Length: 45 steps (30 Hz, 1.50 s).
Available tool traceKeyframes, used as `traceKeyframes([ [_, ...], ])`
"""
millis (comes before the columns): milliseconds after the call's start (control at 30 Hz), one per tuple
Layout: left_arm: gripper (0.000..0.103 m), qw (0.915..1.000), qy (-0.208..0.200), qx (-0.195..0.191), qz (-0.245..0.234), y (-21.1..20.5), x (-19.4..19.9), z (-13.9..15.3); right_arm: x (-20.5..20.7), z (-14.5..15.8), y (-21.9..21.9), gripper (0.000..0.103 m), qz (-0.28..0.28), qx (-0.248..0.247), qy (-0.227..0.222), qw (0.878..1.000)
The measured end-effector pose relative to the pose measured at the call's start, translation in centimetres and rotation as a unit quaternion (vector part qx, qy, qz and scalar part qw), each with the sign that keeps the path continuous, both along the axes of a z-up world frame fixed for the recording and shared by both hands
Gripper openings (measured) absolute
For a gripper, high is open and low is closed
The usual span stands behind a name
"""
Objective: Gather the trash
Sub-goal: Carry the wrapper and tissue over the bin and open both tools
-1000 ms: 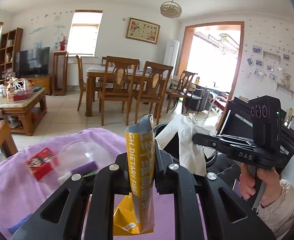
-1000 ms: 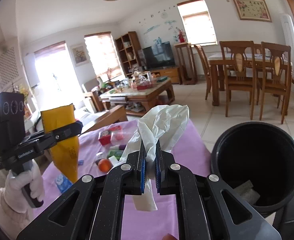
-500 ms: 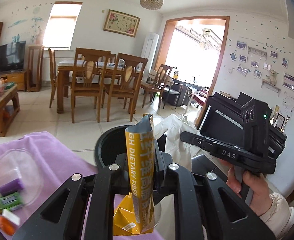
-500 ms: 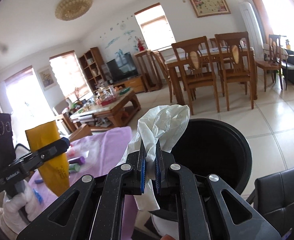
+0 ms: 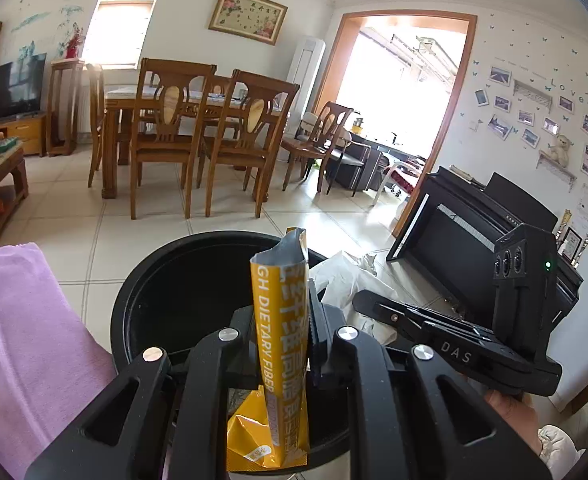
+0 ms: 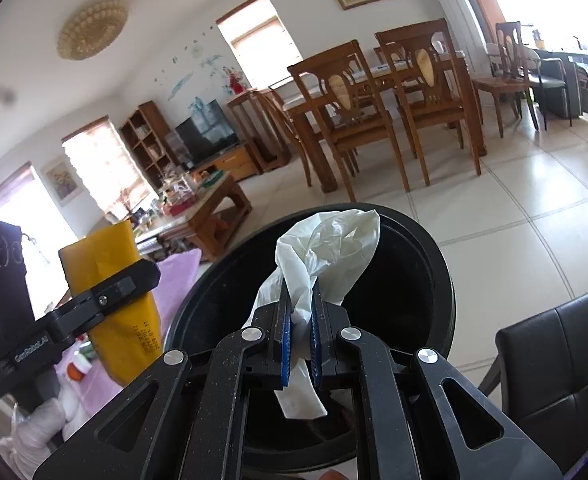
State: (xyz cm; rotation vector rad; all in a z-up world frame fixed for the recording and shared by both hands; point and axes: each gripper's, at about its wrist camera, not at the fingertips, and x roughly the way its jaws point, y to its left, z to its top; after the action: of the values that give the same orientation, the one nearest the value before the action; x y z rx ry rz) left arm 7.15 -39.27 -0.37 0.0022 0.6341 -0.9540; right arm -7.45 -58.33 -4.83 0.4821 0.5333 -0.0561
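Hovering over the black bin (image 5: 181, 280): yellow wrapper (image 5: 283, 344) clamped in left gripper (image 5: 281, 344), white tissue (image 6: 326, 256) pinched in right gripper (image 6: 300, 328); neither's been dropped yet.

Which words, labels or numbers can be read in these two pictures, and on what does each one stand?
"GH DIETARY FIBER": yellow snack packet in the left claw.
"DAS": side of the right claw.
"GenRobot.AI": side of the left claw, right wrist view.
"Love": wall lettering above the photos.
Large characters on the packet's front: not legible to me.
Printed date code on the packet's back: too small.
Piano brand: too small.
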Motion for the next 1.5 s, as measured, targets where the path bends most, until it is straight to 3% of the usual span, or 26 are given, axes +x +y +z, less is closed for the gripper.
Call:
traceKeyframes([
  [433, 0.017, 0.9994, 0.018, 0.028, 0.012, -1.1, 1.3, -1.2, 3.5, -1.7, 0.2, 0.009, 0.004, 0.000, 0.015, 1.000],
  [733, 0.018, 0.9998, 0.011, 0.013, 0.013, -1.8, 1.6, -0.6, 4.6, -1.3, 0.8, 0.009, 0.002, -0.002, 0.031, 1.000],
  [833, 0.020, 0.9994, 0.014, 0.025, 0.018, -2.4, 2.0, -0.7, 4.6, -1.3, 0.8, 0.021, 0.001, -0.001, 0.036, 0.999],
  [867, 0.028, 0.9992, 0.015, 0.029, 0.023, -2.4, 2.0, -0.7, 4.6, -1.2, 0.9, 0.034, 0.001, 0.000, 0.036, 0.999],
  [900, 0.036, 0.9990, 0.013, 0.030, 0.030, -2.3, 1.9, -0.6, 4.5, -1.1, 0.9, 0.054, -0.001, 0.000, 0.034, 0.999],
  [967, 0.082, 0.9982, -0.008, 0.026, 0.054, -1.7, 1.4, 0.1, 4.2, -0.9, 0.9, 0.060, -0.004, -0.003, 0.029, 1.000],
  [1000, 0.087, 0.9972, -0.024, 0.021, 0.067, -1.4, 1.1, 0.6, 4.1, -0.8, 1.0, 0.060, -0.004, -0.006, 0.028, 1.000],
  [1167, 0.089, 0.9950, -0.059, 0.015, 0.079, -0.4, -0.4, 2.9, 3.3, -0.2, 1.5, 0.061, -0.005, -0.013, 0.022, 1.000],
  [1267, 0.098, 0.9927, -0.079, 0.017, 0.090, 0.5, -1.8, 4.3, 2.5, 0.2, 2.0, 0.080, -0.003, -0.010, 0.015, 1.000],
  [1400, 0.098, 0.9880, -0.114, 0.024, 0.102, 2.1, -3.7, 6.2, 1.3, 0.9, 3.5, 0.098, 0.012, -0.010, 0.005, 1.000],
  [1500, 0.098, 0.9857, -0.129, 0.024, 0.106, 3.7, -4.9, 7.4, 0.7, 1.5, 5.2, 0.098, 0.024, -0.018, 0.001, 1.000],
])
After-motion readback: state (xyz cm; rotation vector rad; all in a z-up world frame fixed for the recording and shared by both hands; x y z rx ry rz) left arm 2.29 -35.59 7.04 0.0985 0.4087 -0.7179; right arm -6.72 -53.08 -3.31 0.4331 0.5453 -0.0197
